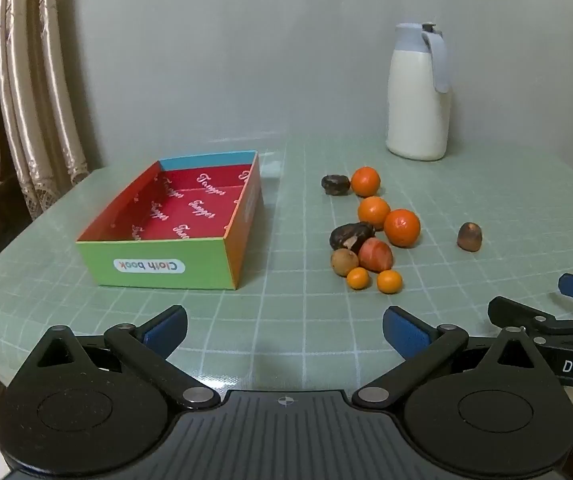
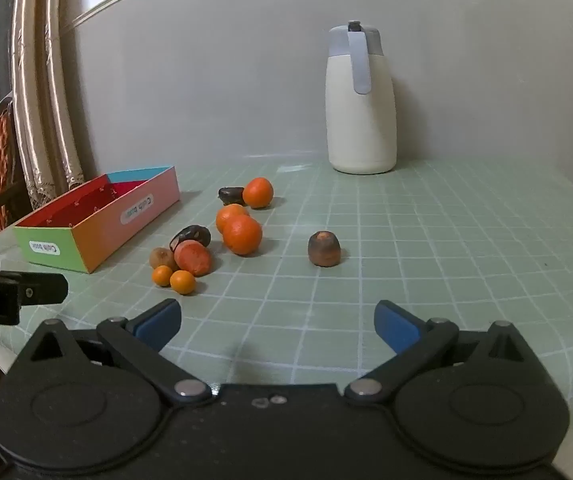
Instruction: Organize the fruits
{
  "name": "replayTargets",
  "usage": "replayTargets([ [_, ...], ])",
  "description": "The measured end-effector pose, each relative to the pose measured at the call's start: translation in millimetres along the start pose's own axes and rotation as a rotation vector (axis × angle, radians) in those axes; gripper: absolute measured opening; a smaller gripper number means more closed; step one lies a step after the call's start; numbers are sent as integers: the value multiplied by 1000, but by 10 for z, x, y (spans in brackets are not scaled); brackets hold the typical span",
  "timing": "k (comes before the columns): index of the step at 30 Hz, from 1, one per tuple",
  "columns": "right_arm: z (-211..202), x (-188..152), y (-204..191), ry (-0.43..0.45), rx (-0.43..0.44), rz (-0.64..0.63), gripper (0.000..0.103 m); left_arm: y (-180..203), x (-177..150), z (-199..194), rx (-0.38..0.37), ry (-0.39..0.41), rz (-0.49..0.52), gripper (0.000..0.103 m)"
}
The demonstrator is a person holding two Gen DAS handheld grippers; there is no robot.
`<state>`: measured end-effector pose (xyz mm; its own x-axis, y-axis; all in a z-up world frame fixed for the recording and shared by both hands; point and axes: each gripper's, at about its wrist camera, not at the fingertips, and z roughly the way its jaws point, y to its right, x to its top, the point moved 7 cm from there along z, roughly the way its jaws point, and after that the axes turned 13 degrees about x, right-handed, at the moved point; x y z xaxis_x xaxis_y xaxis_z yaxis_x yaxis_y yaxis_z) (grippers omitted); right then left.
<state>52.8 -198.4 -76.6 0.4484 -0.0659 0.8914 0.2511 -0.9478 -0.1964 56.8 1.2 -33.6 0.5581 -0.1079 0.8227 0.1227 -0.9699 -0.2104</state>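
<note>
Nearest to me, the left gripper (image 1: 285,330) hangs low over the table (image 1: 246,340) with its jaws spread wide and nothing between them. The right gripper (image 2: 277,322) stands the same way, jaws fully apart and empty; in the left view its tip shows at about 3 o'clock.

Beyond the left gripper, at roughly 11 o'clock, sits the box (image 1: 158,266), open-topped, with nothing in the part of its red floor that I can see. At 1 o'clock lies the loose fruit. Closest are two small orange fruits (image 1: 389,281), side by side. Just behind them are a reddish fruit (image 1: 375,255) and a small brown one (image 1: 344,262), touching. Next comes a dark fruit (image 1: 350,235), then three oranges (image 1: 402,227), the two nearer ones touching. Another dark fruit (image 1: 335,184) rests against the farthest orange. A brown cone-shaped piece (image 2: 324,249) stands alone, well apart at 12 o'clock from the right gripper. Farthest back, against the wall, is a white jug (image 2: 360,120).

My judgement: no fruit is in the box and nothing is gripped, so the work is at its opening step. The next move calls for lowering one gripper over a nearby fruit, probably a small orange one, closing gently because round fruit may roll
</note>
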Motion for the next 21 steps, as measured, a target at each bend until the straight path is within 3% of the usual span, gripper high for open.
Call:
replayTargets([
  [21,-14,-1,30,15,-12,18,103,27,-88,53,7,13,0,103],
])
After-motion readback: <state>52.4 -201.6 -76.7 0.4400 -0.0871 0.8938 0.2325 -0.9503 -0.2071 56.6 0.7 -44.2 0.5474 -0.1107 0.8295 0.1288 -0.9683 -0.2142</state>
